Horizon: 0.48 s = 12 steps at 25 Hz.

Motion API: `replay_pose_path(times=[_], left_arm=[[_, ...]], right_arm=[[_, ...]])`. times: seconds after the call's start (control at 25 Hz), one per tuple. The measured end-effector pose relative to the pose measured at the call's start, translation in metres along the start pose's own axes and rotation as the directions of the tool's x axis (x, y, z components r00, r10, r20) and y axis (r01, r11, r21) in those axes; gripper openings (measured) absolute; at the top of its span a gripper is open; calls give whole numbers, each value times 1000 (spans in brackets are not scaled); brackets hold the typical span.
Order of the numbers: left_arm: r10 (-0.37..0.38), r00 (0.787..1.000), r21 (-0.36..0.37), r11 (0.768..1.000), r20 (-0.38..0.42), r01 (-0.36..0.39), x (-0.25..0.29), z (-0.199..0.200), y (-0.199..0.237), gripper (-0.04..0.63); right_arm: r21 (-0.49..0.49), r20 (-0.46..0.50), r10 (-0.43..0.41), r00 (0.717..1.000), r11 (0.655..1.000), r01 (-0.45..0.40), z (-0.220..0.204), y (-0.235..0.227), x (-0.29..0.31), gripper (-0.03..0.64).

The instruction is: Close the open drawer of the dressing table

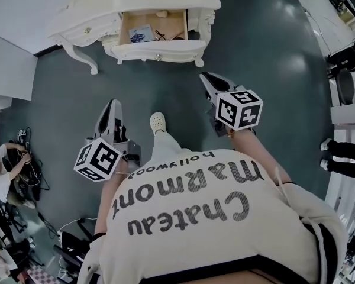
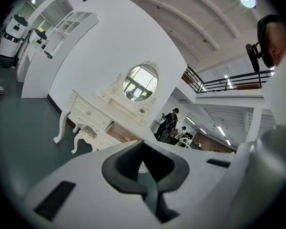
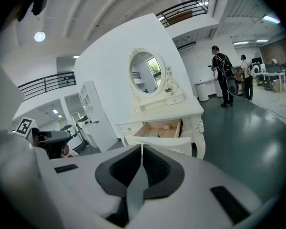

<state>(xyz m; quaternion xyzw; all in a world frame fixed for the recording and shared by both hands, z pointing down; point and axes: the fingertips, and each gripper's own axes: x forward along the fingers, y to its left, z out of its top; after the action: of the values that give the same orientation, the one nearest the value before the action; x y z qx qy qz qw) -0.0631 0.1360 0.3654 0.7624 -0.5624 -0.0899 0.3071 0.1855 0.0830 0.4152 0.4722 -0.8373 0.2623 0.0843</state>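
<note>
The white dressing table (image 1: 142, 5) stands at the top of the head view, across the dark green floor from me. Its middle drawer (image 1: 157, 51) is pulled out, and small items lie on its wooden bottom. My left gripper (image 1: 113, 104) and right gripper (image 1: 205, 77) both point toward the table, well short of it and touching nothing. The left gripper view has the shut, empty jaws of the left gripper (image 2: 143, 144) under the open drawer (image 2: 121, 133). Seen from the right gripper (image 3: 142, 148), whose jaws are also shut and empty, the drawer (image 3: 164, 128) sits below the oval mirror (image 3: 145, 73).
My shoe (image 1: 158, 122) shows between the grippers. A seated person (image 1: 0, 167) and cables are at the left edge, dark equipment (image 1: 346, 58) at the right edge. Two people (image 3: 222, 75) stand far behind the table to its right. A white wall backs the table.
</note>
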Motion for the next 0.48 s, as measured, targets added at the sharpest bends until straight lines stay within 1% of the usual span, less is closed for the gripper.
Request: replay_pose_path(times=[0.12,0.24,0.36,0.48], left_arm=[[8,1000,-9,1000,-9,-8,15,14,21,8],[13,1000,-17,1000,-17,-13,33,32,40,8],[20,1000,-6,1000,-21,-20,52,52,60,8],[32,999,-14,999,-28,-32,73,67,83,8]], right_arm=[[6,-53,-37,998,999,37,-14,-8,34,35],[45,-129,-48,990,998,54,-39,-14,69,35],[96,-196,-50,979,993,70,-64,-20,102,35],[117,-266,-55,962,989,89,-84,-27,136,35]])
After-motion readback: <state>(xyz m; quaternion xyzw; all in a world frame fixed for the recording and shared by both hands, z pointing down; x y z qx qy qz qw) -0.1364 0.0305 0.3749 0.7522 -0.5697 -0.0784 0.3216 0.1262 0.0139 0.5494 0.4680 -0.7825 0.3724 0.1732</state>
